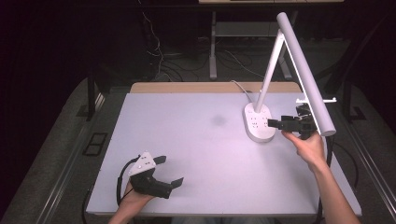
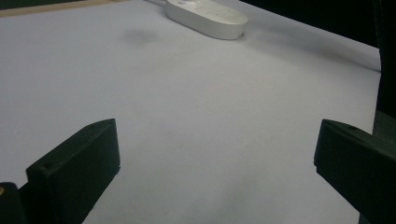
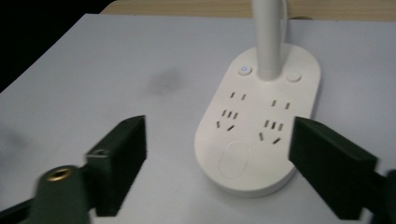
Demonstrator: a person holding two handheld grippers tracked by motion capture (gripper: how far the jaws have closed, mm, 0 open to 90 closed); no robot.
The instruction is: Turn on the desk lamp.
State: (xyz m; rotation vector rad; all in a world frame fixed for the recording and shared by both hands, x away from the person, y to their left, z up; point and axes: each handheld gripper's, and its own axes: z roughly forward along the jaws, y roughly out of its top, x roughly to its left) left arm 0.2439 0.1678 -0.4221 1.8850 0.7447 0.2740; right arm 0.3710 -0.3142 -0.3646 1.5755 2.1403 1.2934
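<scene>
Lab: bare table [image 1: 196,140], floor cables [image 1: 159,51]

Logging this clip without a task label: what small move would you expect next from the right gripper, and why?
Probably a short advance forward and down toward the lamp base. The right gripper hangs open just short of it, jaws straddling its near end, with the lit power button ahead beside the stem. The left gripper sits open, far off.

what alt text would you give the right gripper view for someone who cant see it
The right gripper, jaws wide open, faces the white oval lamp base on a pale table. The base carries socket slots, a lit power button, and the lamp stem rising from its far end.
</scene>
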